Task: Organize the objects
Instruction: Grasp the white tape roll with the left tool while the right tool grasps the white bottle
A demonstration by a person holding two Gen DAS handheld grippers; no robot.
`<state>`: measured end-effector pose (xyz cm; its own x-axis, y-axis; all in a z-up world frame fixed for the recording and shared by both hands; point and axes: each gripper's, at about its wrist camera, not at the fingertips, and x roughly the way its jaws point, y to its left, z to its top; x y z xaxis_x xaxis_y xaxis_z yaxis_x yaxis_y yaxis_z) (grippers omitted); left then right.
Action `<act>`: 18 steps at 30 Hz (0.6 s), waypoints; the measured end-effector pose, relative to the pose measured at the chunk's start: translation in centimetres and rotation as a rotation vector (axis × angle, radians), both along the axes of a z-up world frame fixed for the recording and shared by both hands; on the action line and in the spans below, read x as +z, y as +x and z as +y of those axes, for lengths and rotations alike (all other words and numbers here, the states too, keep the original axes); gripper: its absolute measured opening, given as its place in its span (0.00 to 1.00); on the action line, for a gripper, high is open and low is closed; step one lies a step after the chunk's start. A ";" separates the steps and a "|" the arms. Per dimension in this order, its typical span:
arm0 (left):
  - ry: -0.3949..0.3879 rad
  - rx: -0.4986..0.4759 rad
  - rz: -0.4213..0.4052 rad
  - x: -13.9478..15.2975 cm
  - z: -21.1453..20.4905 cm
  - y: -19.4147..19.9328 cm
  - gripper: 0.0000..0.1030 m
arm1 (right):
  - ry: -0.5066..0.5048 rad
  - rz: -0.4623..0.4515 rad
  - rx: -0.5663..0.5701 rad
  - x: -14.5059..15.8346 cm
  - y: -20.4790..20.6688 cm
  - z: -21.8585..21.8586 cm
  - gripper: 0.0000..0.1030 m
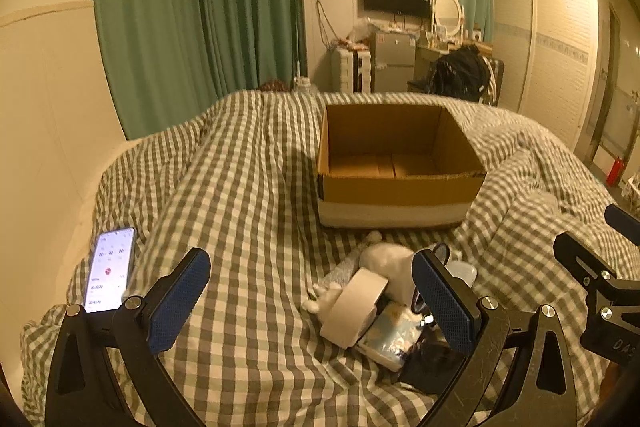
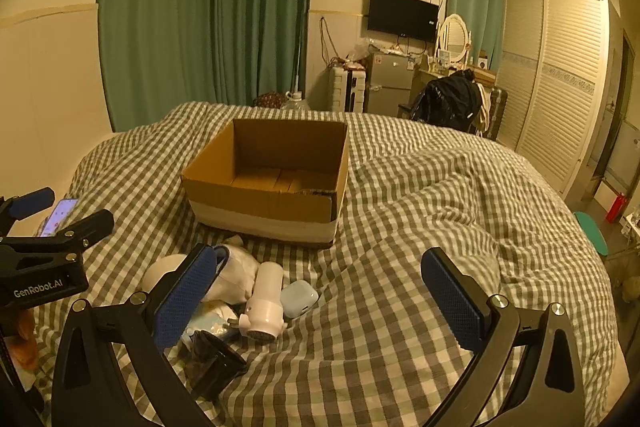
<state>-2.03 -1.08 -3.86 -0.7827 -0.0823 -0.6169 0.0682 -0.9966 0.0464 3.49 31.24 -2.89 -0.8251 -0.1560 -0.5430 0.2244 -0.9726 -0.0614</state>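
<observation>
An open, empty cardboard box (image 1: pixel 400 183) (image 2: pixel 264 203) sits on the checked bed cover. In front of it lies a pile: a roll of white tape (image 1: pixel 354 307), a white soft toy (image 1: pixel 388 261), a tissue pack (image 1: pixel 394 341), a white hand-held device (image 2: pixel 264 301), a pale blue case (image 2: pixel 298 298) and a black item (image 2: pixel 214 359). My left gripper (image 1: pixel 312 303) is open, low over the cover, with the pile near its right finger. My right gripper (image 2: pixel 320 301) is open too, the pile by its left finger. Neither holds anything.
A lit phone (image 1: pixel 110 273) lies on the cover at far left. The checked cover (image 2: pixel 440 211) stretches bare to the right of the box. Beyond the bed are green curtains (image 1: pixel 192 7), a small fridge (image 1: pixel 392 61), a chair with dark clothes (image 2: pixel 448 103) and a wardrobe (image 2: pixel 560 83).
</observation>
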 end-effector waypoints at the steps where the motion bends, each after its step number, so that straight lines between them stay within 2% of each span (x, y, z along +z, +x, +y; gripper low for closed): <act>1: 0.004 -0.005 -0.008 -0.3 0.0 -0.1 1.00 | 0.001 -0.007 0.001 -0.3 -0.2 0.0 1.00; 14: -0.015 -0.055 -0.136 -5.8 0.4 -1.8 1.00 | 0.022 -0.115 0.015 -4.5 -2.2 -0.7 1.00; 18: -0.022 -0.086 -0.194 -7.6 0.8 -2.3 1.00 | 0.030 -0.154 0.033 -5.7 -2.7 -1.0 0.96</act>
